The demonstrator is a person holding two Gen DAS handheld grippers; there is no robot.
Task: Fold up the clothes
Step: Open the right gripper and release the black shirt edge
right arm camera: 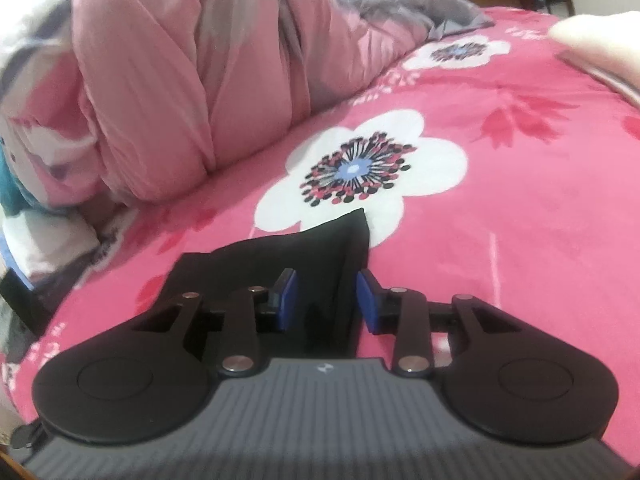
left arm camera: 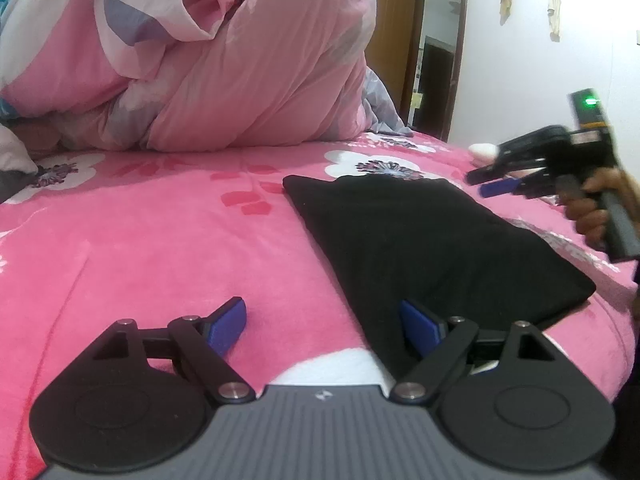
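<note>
Left gripper (left arm camera: 322, 322) hovered wide apart w/ nothing held at near edge of black garment (left arm camera: 432, 236) folded on pink bed (left arm camera: 160, 248), right gripper (right arm camera: 326, 300) part-open, unclamped over far corner; a snagging pad could undo the fold.

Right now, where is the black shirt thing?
The folded black garment lies flat on the pink flowered bedspread, right of centre in the left wrist view, in front of the heaped pink quilt and beside a white flower print.

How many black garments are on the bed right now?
1: the folded black garment lies flat on the pink floral bedspread, in front of the pink quilt. More could be hidden behind the quilt.
</note>
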